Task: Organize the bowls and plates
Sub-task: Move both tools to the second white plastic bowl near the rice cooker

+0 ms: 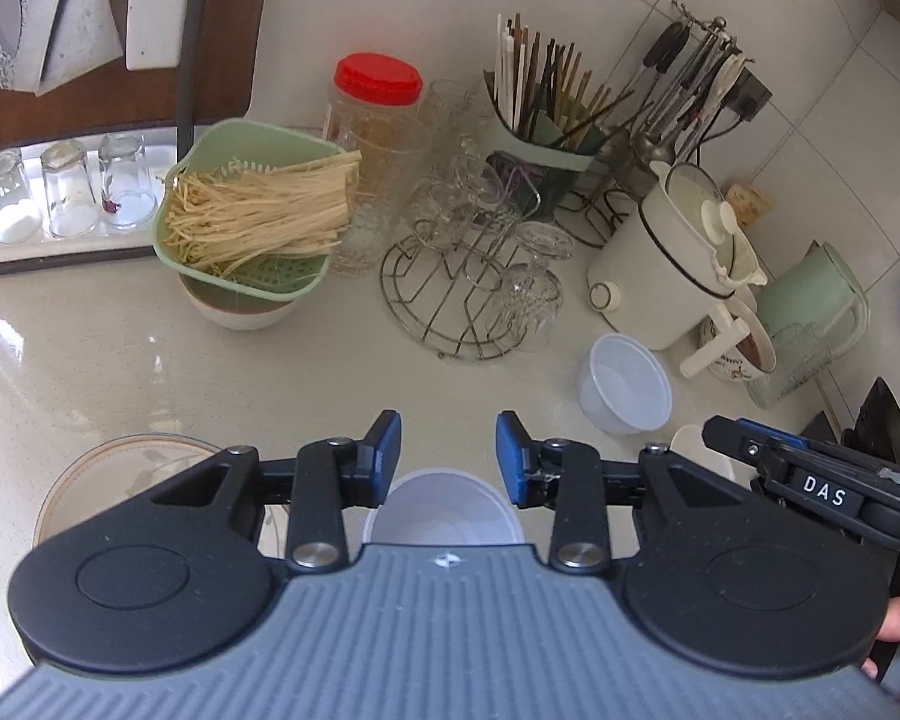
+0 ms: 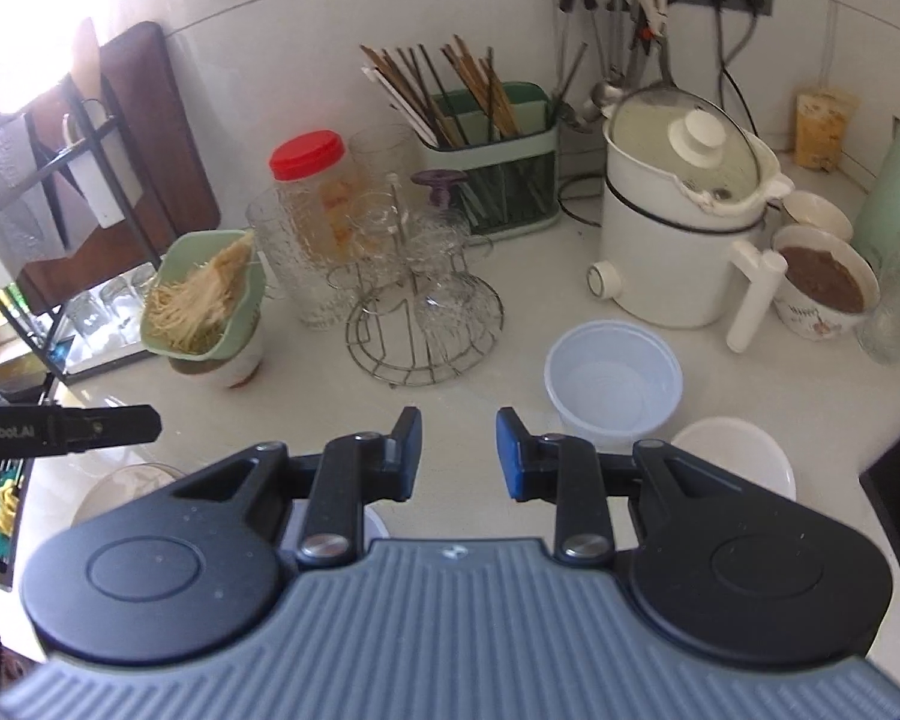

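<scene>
Beneath my left gripper (image 1: pixel 448 459) — jaws part-open, empty — sits a white plastic bowl (image 1: pixel 444 510); closing off-centre could tip it.

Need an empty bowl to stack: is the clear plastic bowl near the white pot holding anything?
No, the clear plastic bowl shows only its bare bottom.

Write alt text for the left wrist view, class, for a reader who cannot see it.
The left gripper hangs open and empty over a white plastic bowl on a pale counter, a patterned plate to its left. Beyond stand a green colander of noodles, a wire glass rack and a white pot.
</scene>
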A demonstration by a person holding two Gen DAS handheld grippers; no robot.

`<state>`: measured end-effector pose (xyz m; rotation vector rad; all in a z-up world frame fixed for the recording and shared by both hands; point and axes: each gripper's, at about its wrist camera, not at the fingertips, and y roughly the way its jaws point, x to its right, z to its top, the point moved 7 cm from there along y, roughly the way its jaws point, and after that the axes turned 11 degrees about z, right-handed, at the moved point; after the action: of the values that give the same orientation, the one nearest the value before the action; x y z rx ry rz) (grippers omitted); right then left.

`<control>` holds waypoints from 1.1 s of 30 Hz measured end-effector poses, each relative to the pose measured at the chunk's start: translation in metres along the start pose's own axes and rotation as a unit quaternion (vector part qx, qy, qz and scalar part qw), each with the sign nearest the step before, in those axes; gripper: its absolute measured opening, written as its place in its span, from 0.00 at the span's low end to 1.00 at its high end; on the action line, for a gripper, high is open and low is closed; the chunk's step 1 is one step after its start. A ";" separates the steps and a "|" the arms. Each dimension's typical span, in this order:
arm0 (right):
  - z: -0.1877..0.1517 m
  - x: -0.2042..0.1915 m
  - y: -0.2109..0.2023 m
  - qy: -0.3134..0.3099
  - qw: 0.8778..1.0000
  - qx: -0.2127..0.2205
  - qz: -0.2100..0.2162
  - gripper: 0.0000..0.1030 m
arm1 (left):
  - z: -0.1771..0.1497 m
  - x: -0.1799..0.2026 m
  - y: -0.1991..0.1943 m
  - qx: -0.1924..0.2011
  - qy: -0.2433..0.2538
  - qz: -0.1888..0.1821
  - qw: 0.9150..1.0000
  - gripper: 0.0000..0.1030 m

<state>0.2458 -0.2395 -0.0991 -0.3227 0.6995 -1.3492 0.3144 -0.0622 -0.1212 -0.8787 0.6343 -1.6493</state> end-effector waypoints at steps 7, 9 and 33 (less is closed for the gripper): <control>-0.008 0.009 -0.008 0.029 0.999 -0.001 -0.027 0.29 | 0.013 0.009 0.000 0.012 0.013 -0.024 1.000 0.40; -0.008 0.012 -0.011 0.034 0.999 -0.002 -0.032 0.29 | 0.016 0.013 0.002 0.012 0.014 -0.027 0.999 0.40; 0.014 0.113 0.004 0.089 0.993 -0.019 -0.079 0.48 | 0.027 0.116 0.105 -0.070 0.068 -0.045 0.994 0.54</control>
<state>0.2646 -0.3496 -0.1221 -0.2947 0.8638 -1.5298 0.3828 -0.1994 -0.1617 -0.9117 0.8221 -1.7741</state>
